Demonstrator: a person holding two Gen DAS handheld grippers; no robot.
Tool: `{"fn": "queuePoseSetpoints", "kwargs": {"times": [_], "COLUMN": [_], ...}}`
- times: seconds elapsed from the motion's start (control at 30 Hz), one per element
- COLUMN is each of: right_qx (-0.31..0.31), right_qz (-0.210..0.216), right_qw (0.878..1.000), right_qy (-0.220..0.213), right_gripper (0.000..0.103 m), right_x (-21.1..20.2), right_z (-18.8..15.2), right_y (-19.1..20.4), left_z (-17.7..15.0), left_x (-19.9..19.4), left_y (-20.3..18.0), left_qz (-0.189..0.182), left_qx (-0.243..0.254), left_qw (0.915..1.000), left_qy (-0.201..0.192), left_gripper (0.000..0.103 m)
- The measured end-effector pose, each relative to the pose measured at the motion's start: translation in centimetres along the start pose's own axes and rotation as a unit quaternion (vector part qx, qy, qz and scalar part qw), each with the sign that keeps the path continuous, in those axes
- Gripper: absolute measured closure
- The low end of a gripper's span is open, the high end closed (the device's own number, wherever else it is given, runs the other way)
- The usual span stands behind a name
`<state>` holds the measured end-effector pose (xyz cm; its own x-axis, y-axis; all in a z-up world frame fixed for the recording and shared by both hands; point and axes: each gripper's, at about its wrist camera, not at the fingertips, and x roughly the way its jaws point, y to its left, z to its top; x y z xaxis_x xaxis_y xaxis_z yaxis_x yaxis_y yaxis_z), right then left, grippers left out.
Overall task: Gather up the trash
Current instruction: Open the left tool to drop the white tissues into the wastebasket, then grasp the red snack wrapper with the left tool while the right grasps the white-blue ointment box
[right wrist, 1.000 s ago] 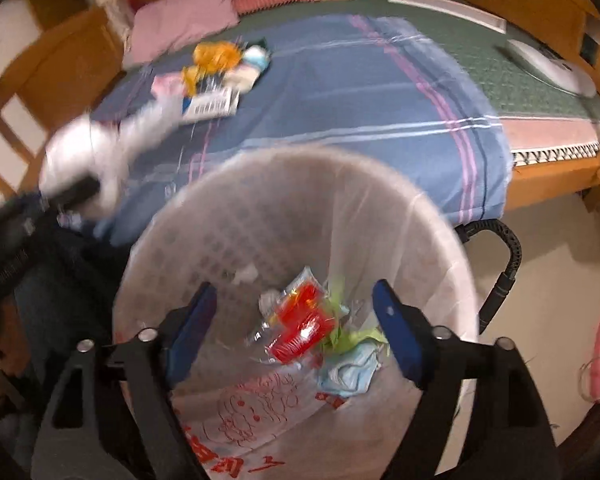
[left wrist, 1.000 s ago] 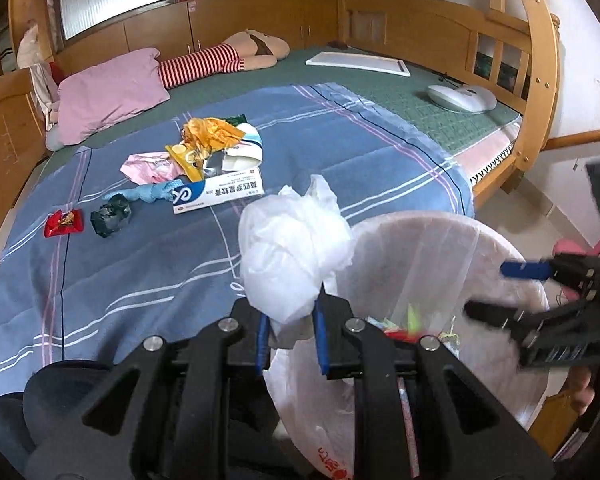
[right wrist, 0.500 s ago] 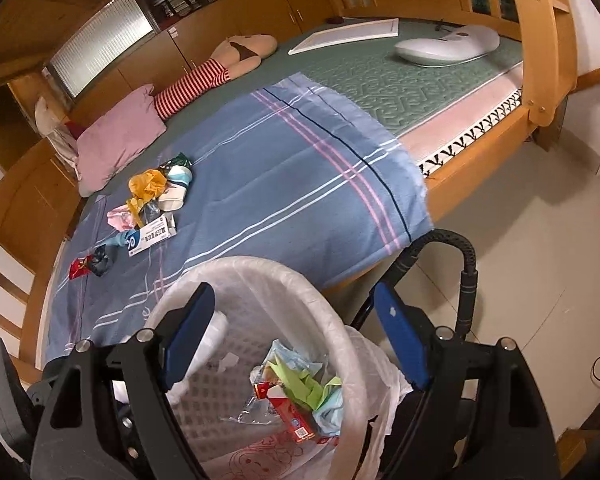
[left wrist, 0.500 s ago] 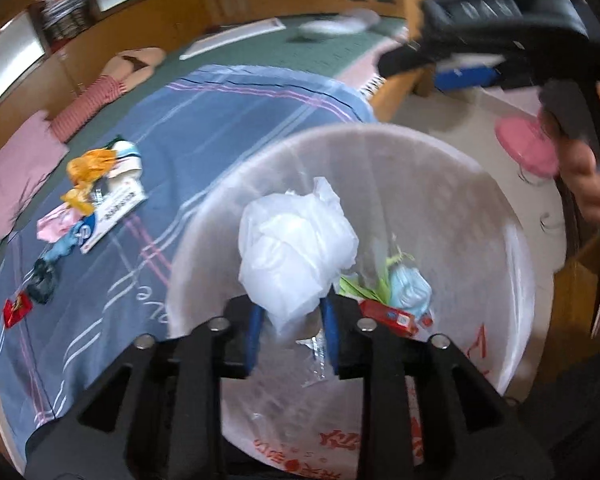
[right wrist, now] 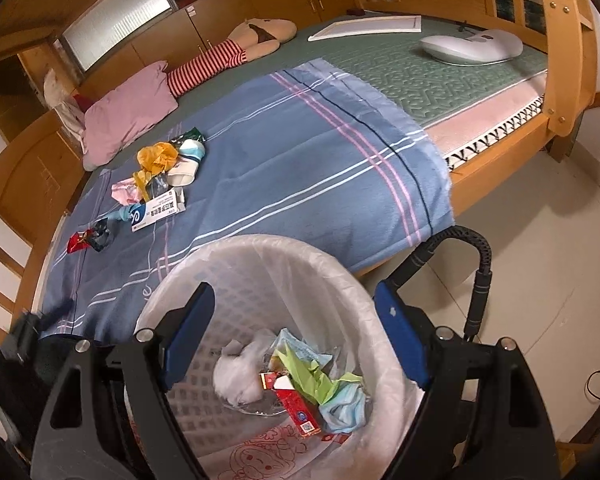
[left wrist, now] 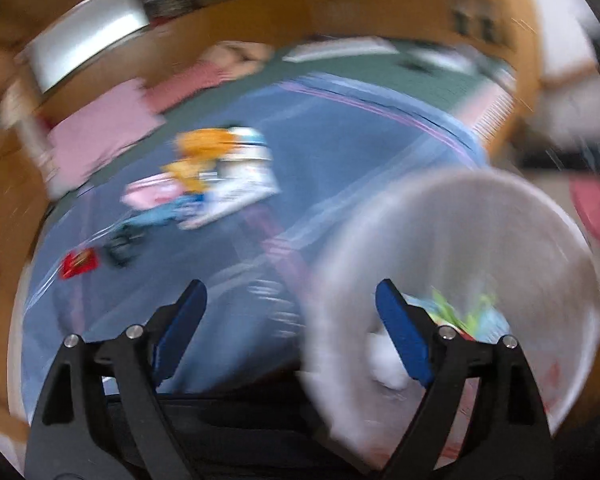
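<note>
- Left wrist view: the picture was heavily smeared. The left gripper point(left wrist: 288, 312) had its jaws opening wide, with nothing between the blue pads point(left wrist: 182, 322). A crumpled white plastic bag point(left wrist: 384, 360) lay inside the lined bin point(left wrist: 452, 200) at lower right, just beside the right-hand pad and clear of it. My reading is that the bin sat against the bed edge so that trash could be dropped straight in.
- Left wrist view, further: the remaining litter sat in a cluster on the blue striped blanket point(left wrist: 340, 152), including an orange wrapper point(left wrist: 204, 152), a red wrapper point(left wrist: 78, 264) and a white box, all too blurred to describe closely.
- Right wrist view: the right gripper point(right wrist: 292, 332) hung over the bin point(right wrist: 260, 248), jaws wide apart and empty; it looked parked there, ready rather than working.
- Right wrist view, what the other lacked: this sharp picture showed the bin's contents plainly, with the white bag point(right wrist: 236, 372) resting beside green paper point(right wrist: 312, 372), a red carton and a blue mask. It also separated the pile on the blanket point(right wrist: 300, 168): orange wrapper point(right wrist: 156, 158), pink wrapper point(right wrist: 124, 192), printed box point(right wrist: 156, 212), red wrapper point(right wrist: 78, 242). Only a blurred dark part at the left edge may belong to the left gripper.
</note>
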<state>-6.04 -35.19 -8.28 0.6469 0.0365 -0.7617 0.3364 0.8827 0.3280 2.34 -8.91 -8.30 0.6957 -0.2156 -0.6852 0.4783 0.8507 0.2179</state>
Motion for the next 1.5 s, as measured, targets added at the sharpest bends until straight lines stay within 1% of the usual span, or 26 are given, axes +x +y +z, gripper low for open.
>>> {"fn": "queuePoseSetpoints", "kwargs": {"times": [0.03, 0.07, 0.1, 0.17, 0.23, 0.27, 0.3, 0.33, 0.4, 0.47, 0.5, 0.6, 0.67, 0.77, 0.83, 0.87, 0.9, 0.93, 1.0, 1.03, 1.07, 1.1, 1.27, 1.37, 1.43, 1.5], "right_qx": [-0.002, -0.005, -0.011, -0.021, -0.030, -0.033, -0.035, -0.036, -0.038, -0.045, -0.055, -0.094, -0.120, -0.170, -0.207, -0.232, -0.282, -0.311, -0.372, -0.391, -0.403, -0.409, -0.402, -0.360, -0.318, -0.297], "right_qz": [0.003, 0.006, 0.009, 0.012, 0.016, 0.015, 0.014, 0.014, 0.015, 0.016, 0.017, 0.014, 0.017, 0.008, 0.009, 0.010, 0.002, -0.006, -0.032, -0.039, -0.040, -0.035, -0.019, 0.012, 0.046, 0.086], "right_qw": [1.000, 1.000, 1.000, 1.000, 0.999, 0.999, 0.999, 0.999, 0.999, 0.998, 0.997, 0.994, 0.991, 0.983, 0.974, 0.967, 0.953, 0.944, 0.923, 0.915, 0.909, 0.905, 0.901, 0.914, 0.922, 0.920], "right_qy": [0.002, 0.004, 0.006, 0.010, 0.012, 0.013, 0.015, 0.018, 0.033, 0.040, 0.042, 0.049, 0.054, 0.073, 0.091, 0.102, 0.110, 0.108, 0.097, 0.095, 0.098, 0.113, 0.163, 0.188, 0.215, 0.239], "right_gripper": [0.022, 0.022, 0.022, 0.022, 0.022, 0.022, 0.022, 0.022, 0.022, 0.022, 0.022, 0.022, 0.022, 0.022, 0.022, 0.022, 0.022, 0.022, 0.022, 0.022, 0.022, 0.022, 0.022, 0.022, 0.027, 0.029], "right_x": [0.1, 0.3, 0.6, 1.1, 1.9, 2.4, 3.0, 3.5, 5.3, 6.4, 7.1, 9.0, 10.3, 12.9, 14.7, 15.7, 17.3, 18.0, 20.2, 21.3, 22.3, 24.1, 28.4, 28.9, 28.4, 27.6], "right_z": [0.1, 0.2, 0.3, 0.5, 0.8, 0.9, 1.1, 1.2, 1.6, 2.1, 2.4, 3.7, 4.5, 5.5, 5.7, 5.8, 5.8, 5.8, 6.2, 6.6, 7.1, 8.0, 9.5, 9.5, 9.0, 7.9], "right_y": [0.2, 0.7, 1.3, 2.4, 3.6, 4.2, 4.8, 5.2, 6.8, 8.4, 9.6, 13.4, 15.8, 19.0, 20.9, 21.9, 23.5, 24.4, 26.1, 26.7, 27.1, 27.5, 27.4, 26.7, 26.2, 26.2], "left_z": [0.2, 0.4, 0.6, 0.5, 0.0, -0.6, -1.3, -2.1, -2.6, -2.7, -2.7, -2.9, -2.9, -2.4, -1.7, -1.2, -1.0, -0.8, -1.1, -1.2, -1.3, -1.2, -0.9, -1.0, -1.2, -1.0], "left_x": [0.0, 0.2, 0.6, 1.7, 3.0, 4.3, 5.5, 6.7, 7.7, 9.4, 10.6, 14.0, 16.5, 18.7, 19.9, 20.6, 21.3, 21.9, 23.2, 23.6, 23.8, 23.5, 18.9, 16.7, 15.5, 14.8], "left_y": [1.9, 5.0, 8.2, 14.2, 19.7, 23.2, 25.9, 29.1, 32.3, 35.0, 36.1, 37.8, 39.0, 40.1, 40.3, 40.1, 40.0, 39.8, 39.4, 39.3, 39.3, 39.4, 40.6, 40.7, 40.3, 39.5], "left_qz": [0.011, 0.027, 0.043, 0.075, 0.124, 0.136, 0.126, 0.121, 0.149, 0.185, 0.190, 0.170, 0.151, 0.127, 0.118, 0.117, 0.117, 0.112, 0.093, 0.088, 0.085, 0.086, 0.084, 0.083, 0.067, 0.049], "left_qx": [-0.025, -0.069, -0.113, -0.193, -0.258, -0.307, -0.348, -0.397, -0.422, -0.427, -0.435, -0.450, -0.454, -0.451, -0.433, -0.415, -0.403, -0.392, -0.382, -0.382, -0.383, -0.383, -0.422, -0.430, -0.439, -0.446], "left_qw": [0.9996, 0.9973, 0.9927, 0.9783, 0.9577, 0.9401, 0.9251, 0.9050, 0.8904, 0.8809, 0.8758, 0.8706, 0.8704, 0.8741, 0.8845, 0.8919, 0.8966, 0.9006, 0.9026, 0.9015, 0.9002, 0.9002, 0.8935, 0.8929, 0.8912, 0.8900], "left_qy": [-0.004, -0.005, -0.001, 0.013, 0.025, 0.061, 0.084, 0.094, 0.080, 0.086, 0.089, 0.102, 0.118, 0.126, 0.128, 0.135, 0.142, 0.151, 0.176, 0.183, 0.189, 0.188, 0.128, 0.103, 0.092, 0.084], "left_gripper": [0.017, 0.017, 0.017, 0.017, 0.017, 0.017, 0.017, 0.017, 0.017, 0.017, 0.017, 0.017, 0.017, 0.017, 0.020, 0.028, 0.041, 0.050, 0.085, 0.088, 0.088, 0.090, 0.091, 0.091, 0.091, 0.091]}}
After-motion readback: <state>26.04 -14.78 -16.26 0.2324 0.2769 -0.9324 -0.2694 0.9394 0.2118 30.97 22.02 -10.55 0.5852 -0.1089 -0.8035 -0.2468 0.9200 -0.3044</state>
